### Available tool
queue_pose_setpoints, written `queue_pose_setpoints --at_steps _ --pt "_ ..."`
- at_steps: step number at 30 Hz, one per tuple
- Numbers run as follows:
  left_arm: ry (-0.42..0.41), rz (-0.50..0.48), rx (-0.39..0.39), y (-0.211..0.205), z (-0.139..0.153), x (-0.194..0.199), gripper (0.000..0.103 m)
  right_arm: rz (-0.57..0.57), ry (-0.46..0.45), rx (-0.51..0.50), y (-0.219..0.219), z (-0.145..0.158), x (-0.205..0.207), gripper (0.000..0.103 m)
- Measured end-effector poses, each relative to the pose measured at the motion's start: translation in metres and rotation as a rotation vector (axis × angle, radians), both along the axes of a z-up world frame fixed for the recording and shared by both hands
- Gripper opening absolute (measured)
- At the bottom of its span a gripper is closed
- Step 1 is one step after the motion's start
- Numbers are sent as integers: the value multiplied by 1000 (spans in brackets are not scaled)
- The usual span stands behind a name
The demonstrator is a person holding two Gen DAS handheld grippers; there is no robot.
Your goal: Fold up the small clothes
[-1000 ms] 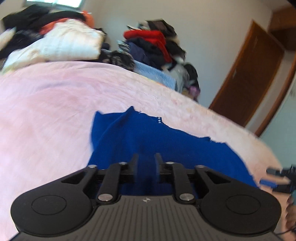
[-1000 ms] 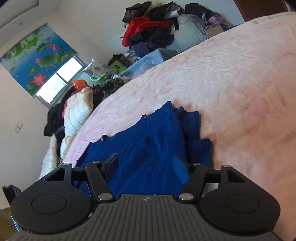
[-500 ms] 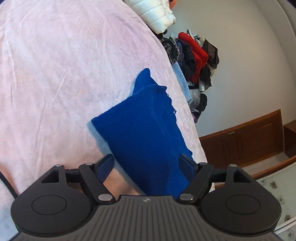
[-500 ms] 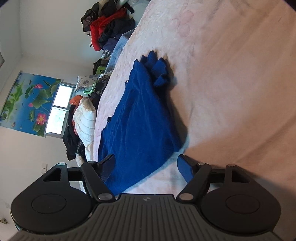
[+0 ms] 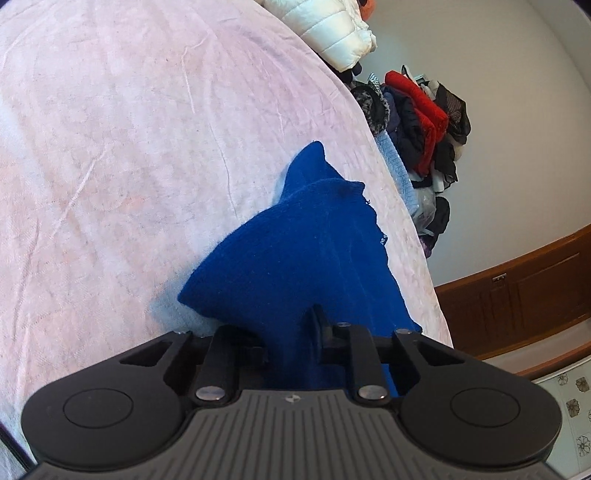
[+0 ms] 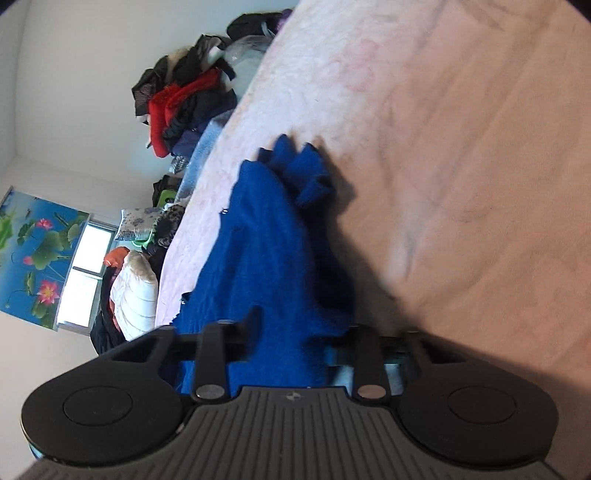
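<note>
A deep blue knitted garment (image 5: 295, 254) lies on the pink bedspread (image 5: 110, 166), bunched and partly folded. In the left wrist view my left gripper (image 5: 290, 332) has its jaws closing on the garment's near edge, with the cloth pinched between the pads. In the right wrist view the same blue garment (image 6: 266, 240) runs away from me, its crumpled sleeve at the far end. My right gripper (image 6: 291, 336) is shut on the near edge. The cloth hides most of the fingertips in both views.
A pile of dark and red clothes (image 5: 424, 122) and a white puffy jacket (image 5: 325, 29) sit past the bed's far edge. A wooden door (image 5: 517, 295) stands to the right. A window with a lotus blind (image 6: 55, 254) is beyond the bed.
Both grippers rolled and dropped toward the bed, opened wide over the blue garment's edge, then shut on the cloth. The garment's near edge is now bunched up into the jaws.
</note>
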State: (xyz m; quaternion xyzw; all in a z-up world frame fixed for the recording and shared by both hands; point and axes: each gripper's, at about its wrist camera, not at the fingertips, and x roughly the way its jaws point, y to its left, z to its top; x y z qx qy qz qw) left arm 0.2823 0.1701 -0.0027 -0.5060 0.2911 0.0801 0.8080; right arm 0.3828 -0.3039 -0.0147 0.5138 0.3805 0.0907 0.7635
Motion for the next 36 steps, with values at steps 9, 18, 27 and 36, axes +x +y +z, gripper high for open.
queue_pose_setpoints --at_steps 9,18,27,36 --pt "-38 7 -24 10 22 -7 5 15 -74 63 -6 21 -1 9" --pt "-70 -33 -7 18 44 -29 4 68 -150 70 -20 55 -14 8" --pt "29 -34 76 30 15 -46 5 -74 -24 -17 -59 16 -31 27" --pt "-182 -133 516 -35 96 -48 7 123 -271 -182 -22 88 56 65"
